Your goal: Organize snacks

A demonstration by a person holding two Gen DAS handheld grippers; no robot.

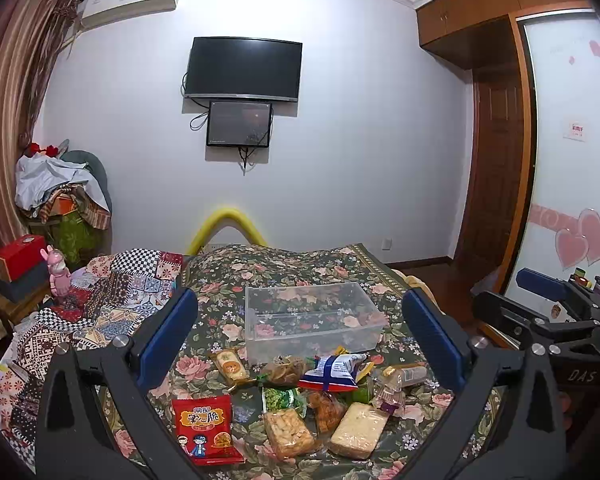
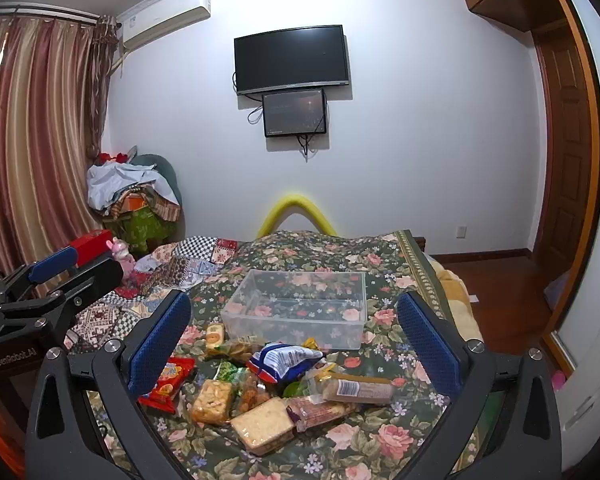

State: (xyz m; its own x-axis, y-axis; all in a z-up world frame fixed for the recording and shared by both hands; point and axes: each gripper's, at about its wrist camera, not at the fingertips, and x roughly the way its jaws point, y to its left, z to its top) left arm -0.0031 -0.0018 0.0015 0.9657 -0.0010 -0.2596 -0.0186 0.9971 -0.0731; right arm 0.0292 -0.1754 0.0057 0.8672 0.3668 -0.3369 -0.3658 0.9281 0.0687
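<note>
Both my tools are released, holding nothing: the left tool (image 1: 300, 324) and right tool (image 2: 294, 322) hover over the snack pile (image 1: 300, 396) on the floral bed (image 1: 228, 280), just before the clear bin (image 1: 312, 316). Only my right view shows the barcoded bar (image 2: 358, 390); only the left shows the whole red packet (image 1: 206, 428).
</note>
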